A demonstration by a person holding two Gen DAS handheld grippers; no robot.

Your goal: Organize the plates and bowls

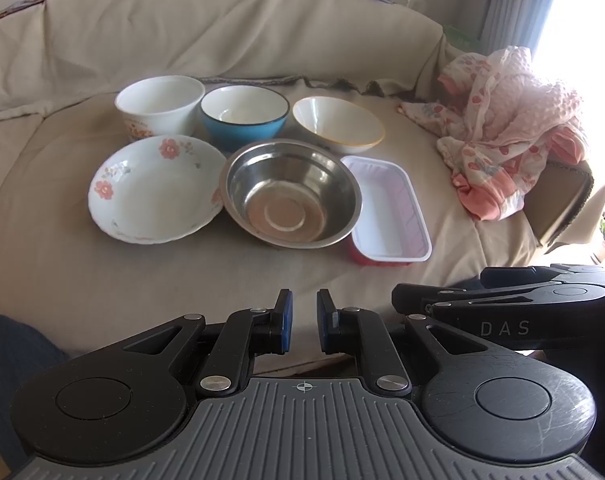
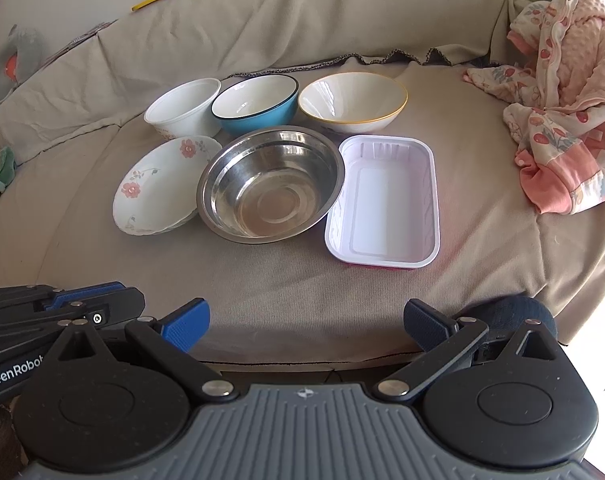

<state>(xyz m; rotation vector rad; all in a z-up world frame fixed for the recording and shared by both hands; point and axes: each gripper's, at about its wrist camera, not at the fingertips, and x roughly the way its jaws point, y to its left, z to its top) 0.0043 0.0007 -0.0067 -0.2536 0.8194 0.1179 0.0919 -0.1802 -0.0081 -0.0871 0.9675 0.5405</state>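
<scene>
Right wrist view shows the right gripper (image 2: pixel 306 326) spread wide, empty, near a shiny steel bowl (image 2: pixel 270 184) on the beige sofa (image 2: pixel 302 300). Beside it, the left gripper (image 1: pixel 304 320) sits narrowed to a slit, holding nothing.

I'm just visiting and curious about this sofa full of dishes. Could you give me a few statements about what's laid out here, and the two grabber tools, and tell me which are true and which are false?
1. The steel bowl sits between the flowered plate and the white rectangular tray. True.
2. The blue bowl is upside down. False: it stands upright, its white inside showing.
3. The right gripper has its jaws spread wide with nothing between them. True.
4. The left gripper is clamped on a bowl. False: its jaws are nearly together and hold nothing.
5. Three bowls stand in the back row. True.
6. The pink clothing lies inside the tray. False: it is heaped apart, on the sofa.
</scene>
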